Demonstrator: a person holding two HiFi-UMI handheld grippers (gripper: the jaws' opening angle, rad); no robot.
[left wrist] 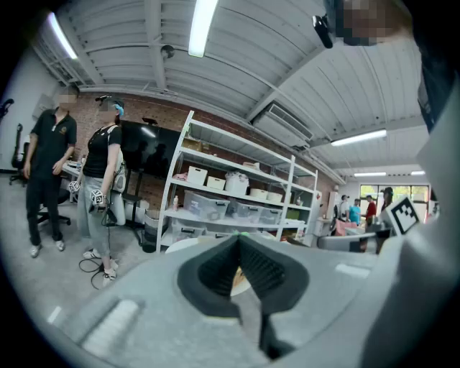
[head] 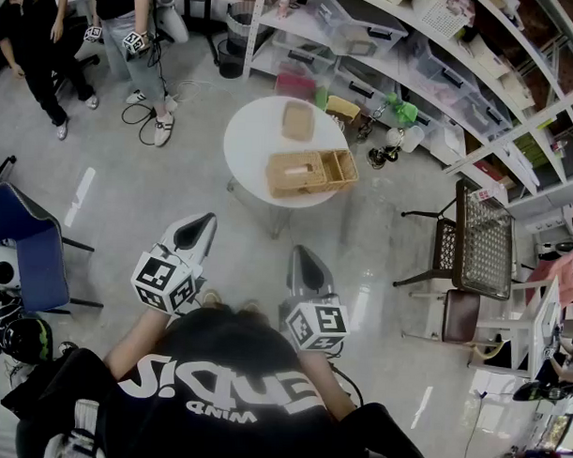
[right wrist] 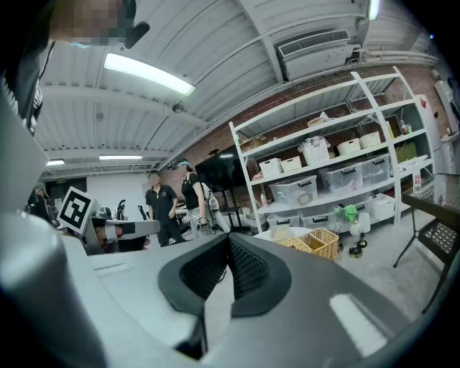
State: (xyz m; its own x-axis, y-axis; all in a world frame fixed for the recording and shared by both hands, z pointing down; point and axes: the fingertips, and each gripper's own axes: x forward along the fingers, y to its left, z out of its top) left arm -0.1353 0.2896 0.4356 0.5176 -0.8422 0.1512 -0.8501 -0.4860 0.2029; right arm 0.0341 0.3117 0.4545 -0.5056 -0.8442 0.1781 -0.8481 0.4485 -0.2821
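Note:
I hold both grippers close to my chest, over the floor and short of a round white table [head: 247, 137]. The left gripper [head: 202, 220] is shut with nothing between its black pads; in the left gripper view its jaws [left wrist: 238, 240] meet at the tips and point at the table and shelving. The right gripper [head: 301, 254] is shut and empty too, and its tips [right wrist: 227, 236] close together. On the table stand a wicker basket set [head: 312, 171] and a flat tan tray [head: 297, 120]. The baskets [right wrist: 316, 243] show again in the right gripper view.
White shelving [head: 433, 59] with plastic bins runs along the back right. A dark mesh chair [head: 481, 241] and a stool [head: 462, 316] stand at the right, a blue chair [head: 28, 252] at the left. Two people [head: 134, 40] stand at the far left, with cables on the floor.

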